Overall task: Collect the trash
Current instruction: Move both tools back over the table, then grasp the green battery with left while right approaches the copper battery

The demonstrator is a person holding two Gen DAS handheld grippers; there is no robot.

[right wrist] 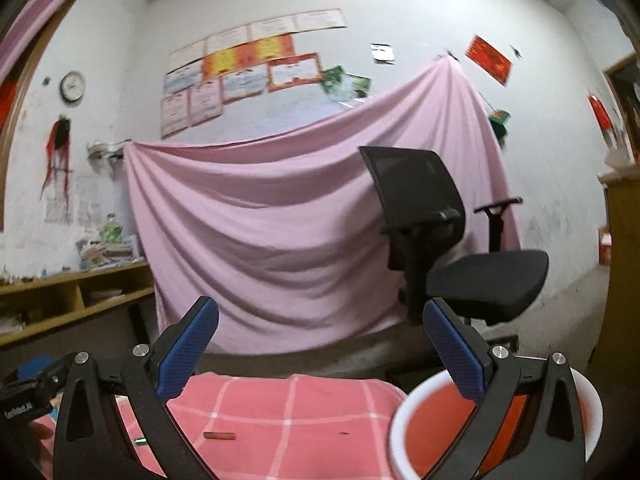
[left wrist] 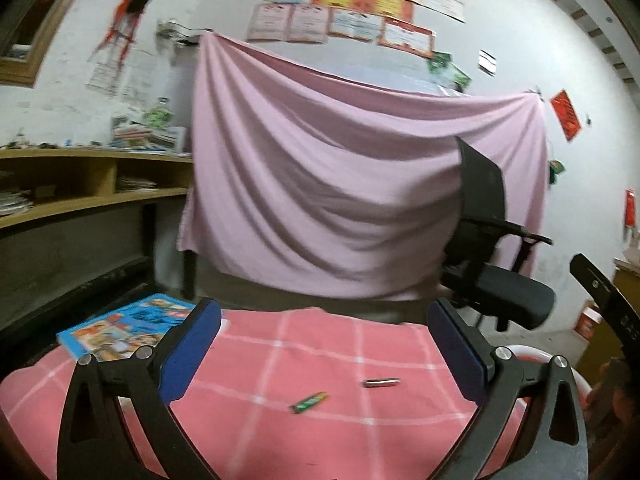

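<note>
A green wrapper [left wrist: 311,402] and a dark red wrapper [left wrist: 381,383] lie on the pink checked tablecloth [left wrist: 304,356]. My left gripper [left wrist: 322,320] is open and empty above and behind them. In the right wrist view the red wrapper [right wrist: 219,435] and a bit of the green wrapper [right wrist: 140,441] lie on the cloth [right wrist: 288,412]. My right gripper [right wrist: 320,320] is open and empty, above the cloth's far edge. A white-rimmed red bin [right wrist: 436,420] stands at the right, under the right finger [right wrist: 452,352].
A colourful book [left wrist: 124,326] lies on the cloth's left. A black office chair [right wrist: 448,248] stands beyond the table at the right. A pink sheet [left wrist: 352,184] hangs on the wall. Wooden shelves [left wrist: 80,184] run along the left. The left gripper's body [right wrist: 28,396] shows at the left edge.
</note>
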